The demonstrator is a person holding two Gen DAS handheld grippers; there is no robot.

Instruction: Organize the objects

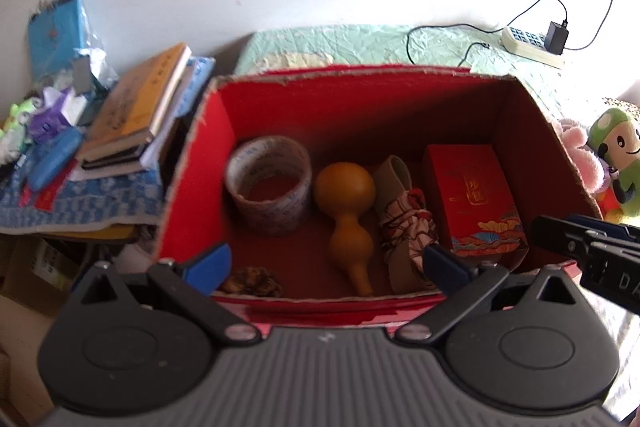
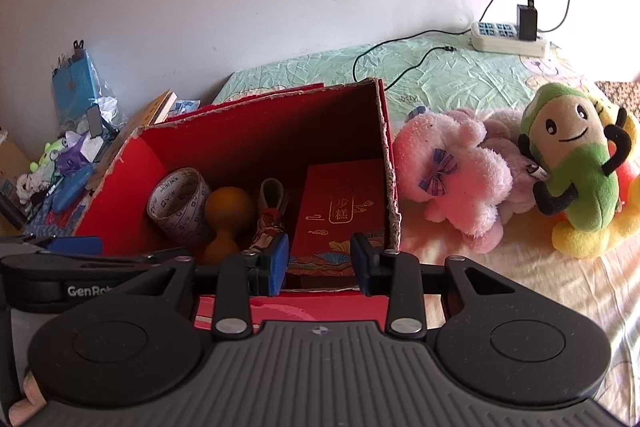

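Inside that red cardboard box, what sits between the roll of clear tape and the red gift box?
Two things: an orange-brown gourd beside the roll of clear tape, then a patterned folded umbrella next to the red gift box. The left wrist view shows it best.

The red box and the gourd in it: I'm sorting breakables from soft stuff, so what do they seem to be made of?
The red box looks like cardboard with a red coating: its torn rim shows raw brown edges. The gourd seems a dried natural gourd, or possibly wood, with a smooth tan matte skin; the pictures can't settle which.
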